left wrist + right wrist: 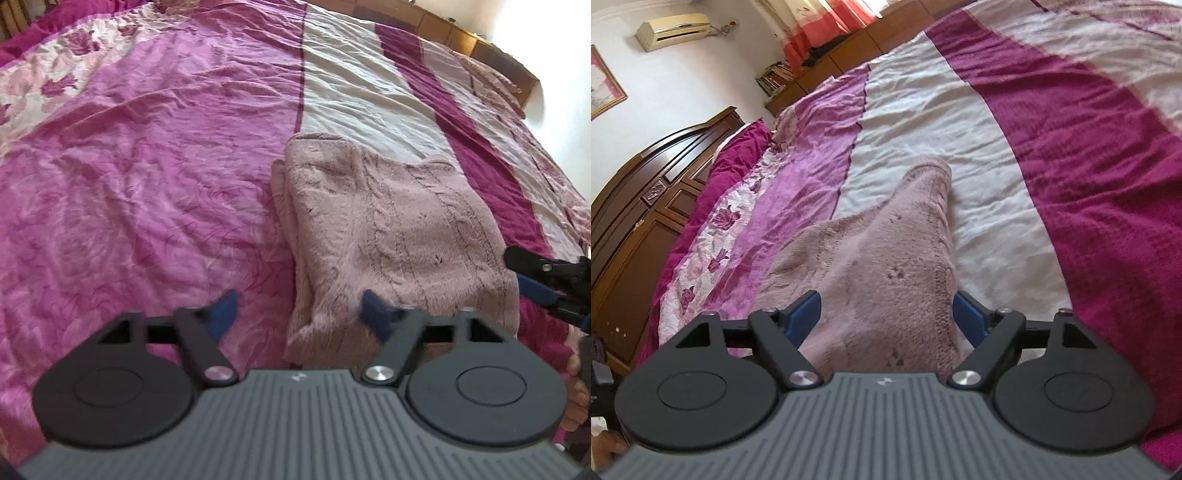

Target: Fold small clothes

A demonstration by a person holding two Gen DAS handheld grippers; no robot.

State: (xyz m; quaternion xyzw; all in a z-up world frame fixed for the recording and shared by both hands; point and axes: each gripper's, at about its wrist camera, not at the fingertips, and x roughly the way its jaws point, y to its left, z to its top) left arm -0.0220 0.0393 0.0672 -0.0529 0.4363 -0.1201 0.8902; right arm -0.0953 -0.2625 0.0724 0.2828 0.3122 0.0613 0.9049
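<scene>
Pink knitwear, a small sweater [391, 236], is seen already folded into a compact stack on the bed [147, 177], flanked by the spread, empty left tool [299, 314] and right tool [886, 317], with perhaps only final tidying left.

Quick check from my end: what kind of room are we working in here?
Almost certainly a bedroom: the pink sweater lies on a bed's pink bedspread, with a carved wooden headboard and a wall air conditioner behind.

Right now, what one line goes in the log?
sweater: folded, on bed | left gripper: open, at near edge | right gripper: open, around sweater edge
</scene>
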